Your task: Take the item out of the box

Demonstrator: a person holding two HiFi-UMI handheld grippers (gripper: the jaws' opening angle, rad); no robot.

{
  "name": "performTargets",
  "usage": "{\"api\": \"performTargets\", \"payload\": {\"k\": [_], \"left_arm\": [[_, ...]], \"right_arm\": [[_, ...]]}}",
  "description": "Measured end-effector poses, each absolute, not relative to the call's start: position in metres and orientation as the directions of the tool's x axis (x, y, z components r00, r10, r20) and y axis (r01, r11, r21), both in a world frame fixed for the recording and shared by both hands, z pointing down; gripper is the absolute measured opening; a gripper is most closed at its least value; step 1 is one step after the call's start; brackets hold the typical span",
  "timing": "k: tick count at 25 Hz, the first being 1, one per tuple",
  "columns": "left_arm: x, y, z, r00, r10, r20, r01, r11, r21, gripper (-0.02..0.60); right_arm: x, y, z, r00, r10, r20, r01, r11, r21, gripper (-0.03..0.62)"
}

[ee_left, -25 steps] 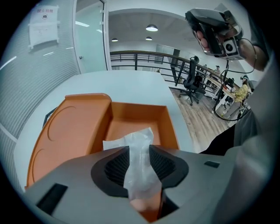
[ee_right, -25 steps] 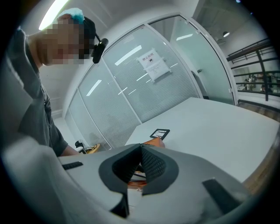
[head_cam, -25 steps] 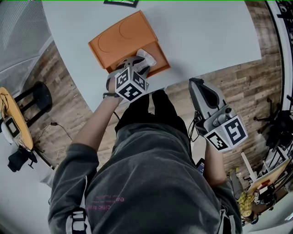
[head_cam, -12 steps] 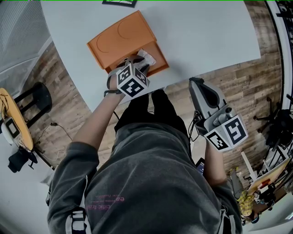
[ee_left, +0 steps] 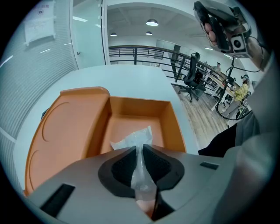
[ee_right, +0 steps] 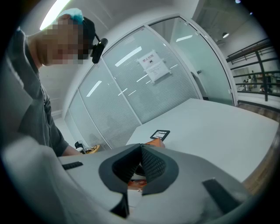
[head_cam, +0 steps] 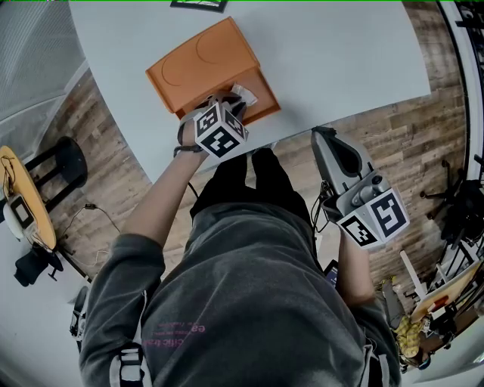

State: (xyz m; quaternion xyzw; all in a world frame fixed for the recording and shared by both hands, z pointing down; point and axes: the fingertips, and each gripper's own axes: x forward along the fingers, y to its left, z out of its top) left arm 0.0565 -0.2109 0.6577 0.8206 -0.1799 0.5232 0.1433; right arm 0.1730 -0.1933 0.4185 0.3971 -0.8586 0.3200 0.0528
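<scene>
An orange box (head_cam: pixel 261 106) lies open on the white table, its lid (head_cam: pixel 193 60) folded flat to the far left. Inside the tray (ee_left: pixel 135 109) is a clear plastic bag (ee_left: pixel 133 140), also seen in the head view (head_cam: pixel 243 92). My left gripper (head_cam: pixel 227 104) points steeply down into the tray. Its jaws have just been closing, and the pads (ee_left: pixel 124 164) now pinch the bag's film between them (ee_left: pixel 141 151). My right gripper (head_cam: pixel 325 137) hangs off the table's near edge, to the right of the box. It is shut (ee_right: pixel 141 148) with nothing in it.
The white table (head_cam: pixel 340 53) runs far and right of the box; its near edge cuts diagonally past the box. A black-framed marker card (head_cam: pixel 198 4) lies at the far edge. A stool (head_cam: pixel 64 151) stands on the wood floor at left.
The left gripper has leaned slightly further over the tray and less of the bag shows beyond it. The right gripper has stayed put.
</scene>
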Motion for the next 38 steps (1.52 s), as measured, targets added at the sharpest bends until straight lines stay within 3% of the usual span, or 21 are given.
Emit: {"api": "performTargets", "payload": {"k": [16, 38], "left_arm": [[0.033, -0.208, 0.630, 0.482, -0.163, 0.861, -0.479, -0.872, 0.103, 0.028], [-0.002, -0.255, 0.452, 0.635, -0.465, 0.616, -0.614, -0.789, 0.037, 0.026]], "right_arm": [[0.144, -0.192, 0.407, -0.681, -0.654, 0.328, -0.715, 0.498, -0.491, 0.005], [0.102, -0.211, 0.349, -0.703, -0.662, 0.260, -0.702, 0.585, -0.408, 0.005]]}}
